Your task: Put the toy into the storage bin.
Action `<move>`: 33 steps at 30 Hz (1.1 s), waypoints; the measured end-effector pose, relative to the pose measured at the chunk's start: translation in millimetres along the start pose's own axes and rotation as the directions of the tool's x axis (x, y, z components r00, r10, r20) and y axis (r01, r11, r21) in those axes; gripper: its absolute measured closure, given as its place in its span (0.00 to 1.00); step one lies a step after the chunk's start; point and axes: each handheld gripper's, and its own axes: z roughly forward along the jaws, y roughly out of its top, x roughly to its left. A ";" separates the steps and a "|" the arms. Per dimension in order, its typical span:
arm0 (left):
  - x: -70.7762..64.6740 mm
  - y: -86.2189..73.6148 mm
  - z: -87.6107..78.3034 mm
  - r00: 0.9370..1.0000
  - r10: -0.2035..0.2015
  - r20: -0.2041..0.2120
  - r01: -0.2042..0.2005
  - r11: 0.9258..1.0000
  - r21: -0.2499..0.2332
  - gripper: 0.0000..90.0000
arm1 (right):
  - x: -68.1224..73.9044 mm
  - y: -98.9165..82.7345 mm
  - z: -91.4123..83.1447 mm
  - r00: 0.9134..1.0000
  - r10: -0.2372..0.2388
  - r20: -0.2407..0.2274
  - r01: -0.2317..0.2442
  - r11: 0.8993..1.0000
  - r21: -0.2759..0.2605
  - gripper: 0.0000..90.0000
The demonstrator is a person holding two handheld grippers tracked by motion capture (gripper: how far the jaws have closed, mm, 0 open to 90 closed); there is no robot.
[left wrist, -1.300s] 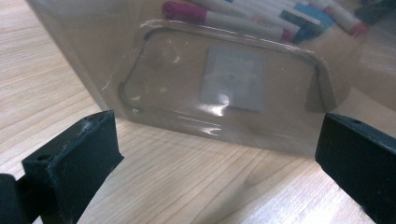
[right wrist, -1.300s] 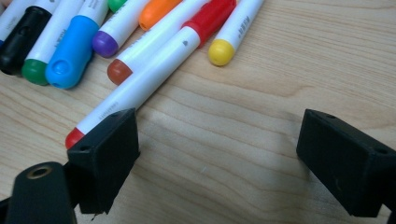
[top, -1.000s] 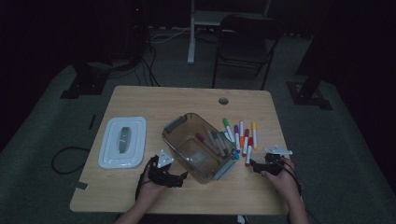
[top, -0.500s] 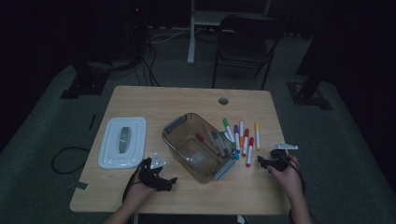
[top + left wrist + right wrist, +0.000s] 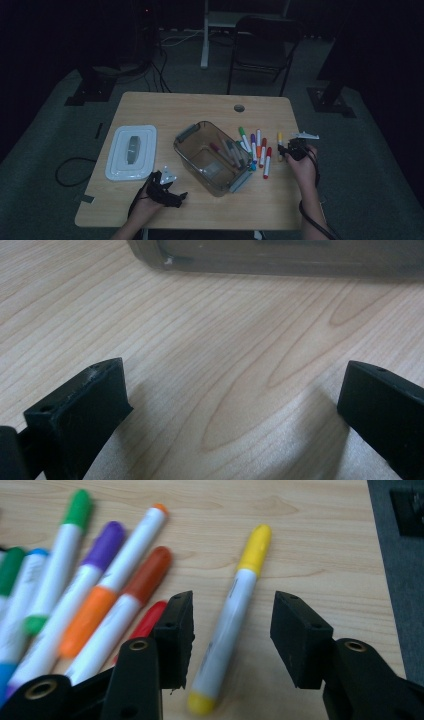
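The step in hand looks like gathering the loose felt-tip markers into the clear smoke-tinted plastic box at the middle of the light wooden counter, where a few markers already lie. The right gripper is set over the yellow-capped white marker, which lies by itself on the bare wood at the right of the spread, in the middle right of the high view. Its jaws have just been closing and now stand about half open to either side of the barrel, with a gap on each side, so nothing is gripped yet.

The next move, I'd judge, calls for lowering a touch, pinching the barrel squarely, then carrying it left to the box.

The left gripper rests low over the wood near the box's wall, lower left in the high view, jaws wide apart and empty.

There is small dark print on the yellow marker's barrel, too blurred to read; I can make out no brand anywhere
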 end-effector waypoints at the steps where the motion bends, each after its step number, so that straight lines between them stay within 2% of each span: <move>1: 0.1 0.0 0.0 1.000 0.001 0.000 -0.001 1.000 0.000 0.01 | -1.8 2.8 4.3 1.000 0.007 0.008 -0.007 1.000 0.006 0.60; 5: 0.9 0.2 0.2 1.000 0.003 0.004 -0.003 1.000 0.000 0.01 | -7.1 8.8 18.2 0.998 0.043 0.037 -0.044 0.998 0.040 0.62; 8: 1.6 0.3 0.3 1.000 -0.002 0.000 0.002 1.000 0.000 0.01 | -8.5 8.8 25.4 0.998 0.064 0.028 -0.066 0.996 0.063 0.66; 13: 2.7 1.7 1.6 1.000 -0.011 -0.011 0.011 1.000 0.000 0.01 | -7.1 8.0 30.2 0.997 0.058 0.047 -0.062 0.993 0.100 0.71; 17: 2.6 1.7 1.7 1.000 -0.012 -0.011 0.012 1.000 -0.001 0.01 | -5.6 8.3 30.6 0.996 0.055 0.064 -0.061 0.992 0.109 0.82; 19: 2.6 1.7 1.7 1.000 -0.012 -0.011 0.012 1.000 -0.001 0.01 | -3.8 9.2 30.5 0.996 0.035 0.085 -0.045 0.992 0.121 0.85; 21: 2.6 1.7 1.7 1.000 -0.012 -0.011 0.012 1.000 -0.001 0.01 | -3.4 10.9 29.4 0.997 0.055 0.062 -0.063 0.988 0.138 0.85; 24: 2.7 1.7 1.8 1.000 -0.011 -0.011 0.011 1.000 -0.001 0.01 | -0.3 14.2 23.9 0.998 0.046 0.052 -0.053 0.989 0.136 0.85; 28: 3.4 1.9 1.9 1.000 -0.006 -0.004 0.006 1.000 -0.001 0.01 | 7.3 24.4 6.8 0.999 0.051 0.007 -0.051 0.993 0.106 0.85; 31: 3.4 1.9 2.0 1.000 -0.006 -0.004 0.006 1.000 -0.001 0.01 | 12.6 30.4 -2.7 0.999 0.044 -0.008 -0.043 0.996 0.080 0.85; 32: 3.3 1.9 2.0 1.000 -0.006 -0.004 0.006 1.000 -0.001 0.01 | 20.2 38.7 -14.9 0.999 0.026 -0.029 -0.024 0.998 0.057 0.85; 33: 3.3 1.9 2.0 1.000 -0.006 -0.004 0.006 1.000 -0.001 0.01 | 23.4 42.0 -19.7 0.999 0.025 -0.042 -0.023 0.999 0.048 0.85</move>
